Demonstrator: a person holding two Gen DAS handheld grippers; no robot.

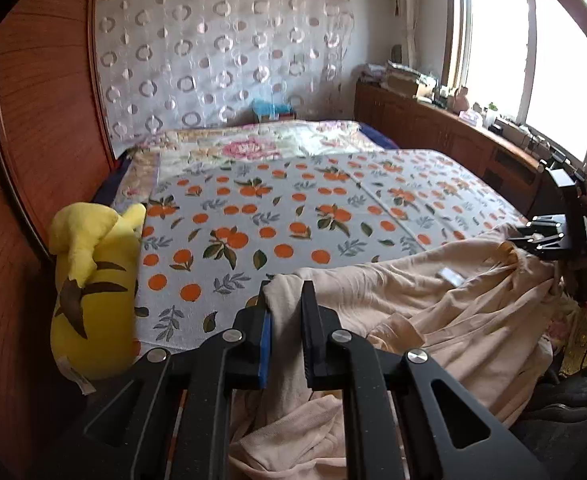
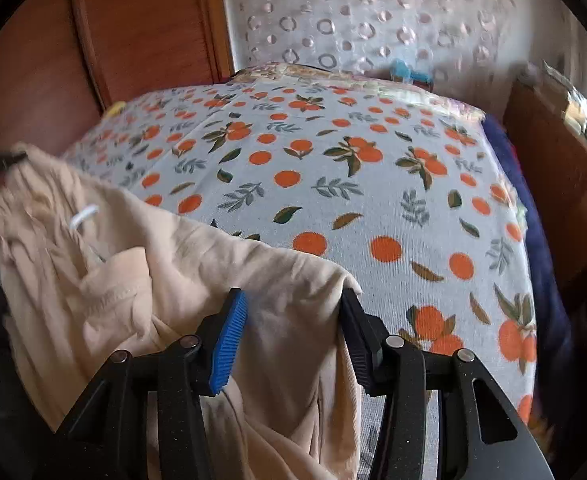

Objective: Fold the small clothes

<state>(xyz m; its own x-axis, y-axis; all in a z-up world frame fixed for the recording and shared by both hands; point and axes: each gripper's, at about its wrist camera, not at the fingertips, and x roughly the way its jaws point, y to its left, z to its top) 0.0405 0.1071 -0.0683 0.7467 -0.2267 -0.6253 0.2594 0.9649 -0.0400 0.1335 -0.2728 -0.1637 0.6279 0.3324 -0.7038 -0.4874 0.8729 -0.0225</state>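
A beige garment (image 1: 413, 300) hangs rumpled over the near edge of the bed, stretched between my two grippers. My left gripper (image 1: 285, 286) is shut on one upper corner of it; cloth fills the narrow gap between the fingers. Far right in that view, my right gripper (image 1: 541, 240) holds the other corner, and folds radiate from it. In the right wrist view the garment (image 2: 153, 264) passes between the right gripper's (image 2: 293, 300) fingers, its top edge at the right fingertip. The left gripper (image 2: 1, 160) shows at the far left edge. A white tag (image 2: 83, 216) sits on the cloth.
The bed is covered with an orange-fruit print sheet (image 1: 293, 208), with a floral quilt (image 1: 253, 144) beyond it. A yellow plush toy (image 1: 93, 280) lies at the bed's left edge against a wooden wardrobe (image 1: 33, 120). A cluttered wooden sideboard (image 1: 433, 120) runs under the window at right.
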